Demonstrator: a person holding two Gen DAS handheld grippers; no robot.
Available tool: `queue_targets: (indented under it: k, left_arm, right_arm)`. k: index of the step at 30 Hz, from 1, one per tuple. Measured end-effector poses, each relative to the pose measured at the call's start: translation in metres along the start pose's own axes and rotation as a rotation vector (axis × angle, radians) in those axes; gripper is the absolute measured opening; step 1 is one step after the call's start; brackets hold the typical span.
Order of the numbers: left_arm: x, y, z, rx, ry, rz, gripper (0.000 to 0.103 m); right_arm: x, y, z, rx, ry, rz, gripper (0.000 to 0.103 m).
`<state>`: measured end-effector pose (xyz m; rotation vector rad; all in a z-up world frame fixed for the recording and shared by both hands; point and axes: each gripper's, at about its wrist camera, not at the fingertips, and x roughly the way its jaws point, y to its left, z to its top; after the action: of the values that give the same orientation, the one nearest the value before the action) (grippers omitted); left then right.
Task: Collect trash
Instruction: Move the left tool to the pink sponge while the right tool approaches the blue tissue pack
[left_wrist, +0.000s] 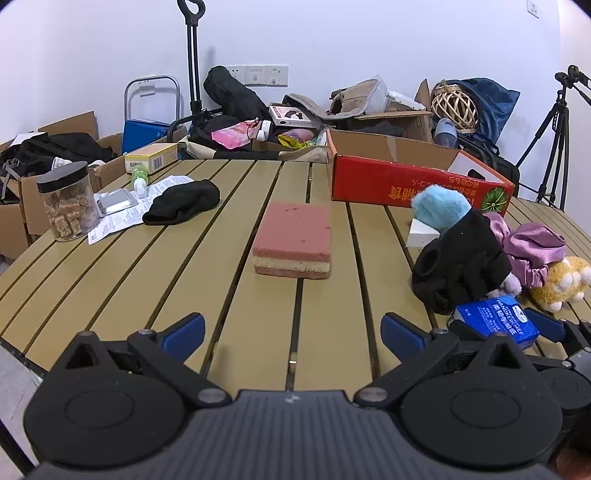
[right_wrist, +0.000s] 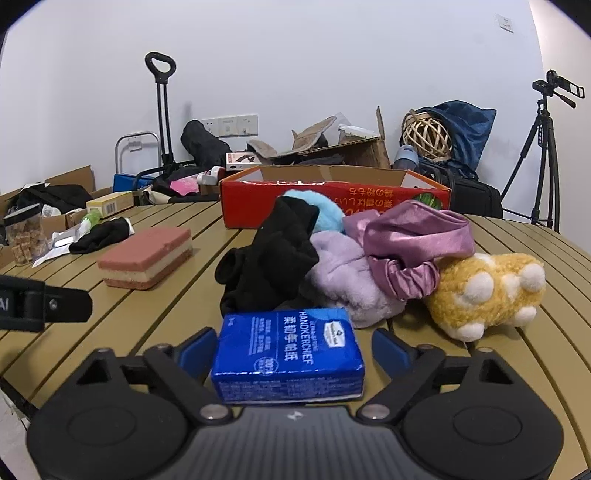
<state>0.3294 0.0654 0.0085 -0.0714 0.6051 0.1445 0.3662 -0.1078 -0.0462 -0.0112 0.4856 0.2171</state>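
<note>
Slatted table (left_wrist: 110, 280), white wall (left_wrist: 332, 44)

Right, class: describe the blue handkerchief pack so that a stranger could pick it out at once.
Start at the slatted table and find its pile of soft cloth things. At the pile's near edge, between the right gripper's blue fingers, lies the tissue pack: the only glossy, printed, box-shaped thing there.

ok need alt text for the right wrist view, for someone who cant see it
A blue handkerchief tissue pack lies between the spread blue fingers of the right gripper on a tan slatted table. Just behind it sits a pile of black, lilac and purple fabric with a yellow plush toy; further back are a pink sponge and an open red cardboard box.
</note>
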Motion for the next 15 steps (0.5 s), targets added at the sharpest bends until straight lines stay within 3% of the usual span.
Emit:
queue_targets:
  k: [2, 15]
  left_arm:
    - [0.0, 0.0, 0.0, 0.001, -0.001, 0.001, 0.103]
    - [0.0, 0.002, 0.008, 0.028, -0.023, 0.007, 0.103]
  right_arm:
    - [0.0, 0.002, -0.001, -0.011, 0.002, 0.005, 0.074]
    - [-0.01, -0.002, 0.0, -0.016, -0.014, 0.006, 0.072]
